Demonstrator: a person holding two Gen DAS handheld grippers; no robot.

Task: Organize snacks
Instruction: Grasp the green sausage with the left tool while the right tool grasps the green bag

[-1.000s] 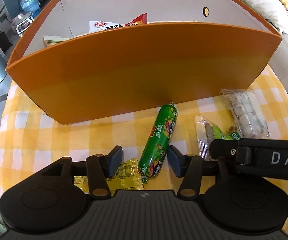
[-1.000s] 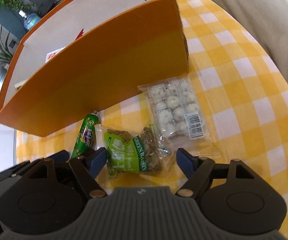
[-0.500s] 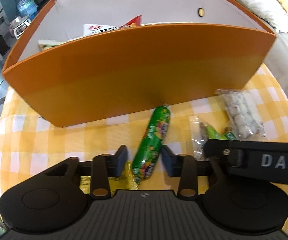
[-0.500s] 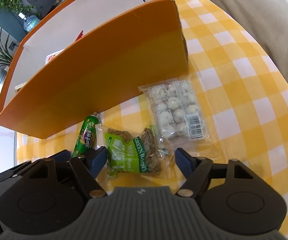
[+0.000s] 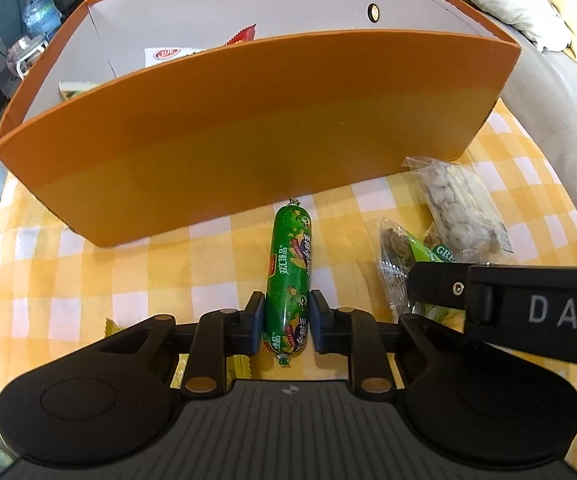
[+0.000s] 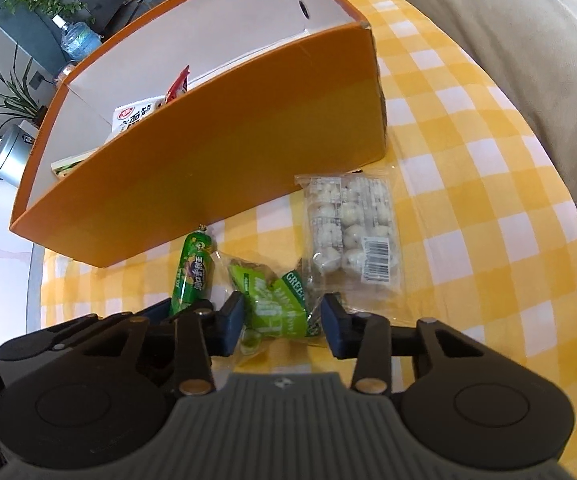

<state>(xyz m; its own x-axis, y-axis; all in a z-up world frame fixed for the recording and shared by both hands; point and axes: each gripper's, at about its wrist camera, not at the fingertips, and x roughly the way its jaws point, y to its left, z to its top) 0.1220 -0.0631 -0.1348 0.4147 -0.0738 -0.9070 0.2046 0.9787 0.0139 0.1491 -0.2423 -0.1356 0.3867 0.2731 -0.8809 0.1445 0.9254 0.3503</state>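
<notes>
My left gripper point(image 5: 286, 322) is shut on the near end of a green sausage stick point(image 5: 290, 276), which lies on the yellow checked cloth pointing at the orange box point(image 5: 248, 132). My right gripper point(image 6: 283, 320) is shut on a green raisin packet point(image 6: 272, 304) that bunches between the fingers. The sausage also shows in the right wrist view point(image 6: 192, 272), left of the packet. A clear packet of white balls point(image 6: 350, 232) lies just beyond the raisins, beside the box point(image 6: 224, 152). Several snack packets point(image 5: 168, 54) lie inside the box.
A yellow wrapper point(image 5: 208, 364) lies under my left gripper's fingers. The table's checked cloth point(image 6: 488, 200) stretches to the right, with a grey sofa point(image 6: 508, 20) beyond its edge. A water bottle point(image 5: 40, 16) and plants stand on the floor at far left.
Both grippers have closed: the left onto the sausage stick, the right onto the raisin packet. Both views now look a little more down on the box.
</notes>
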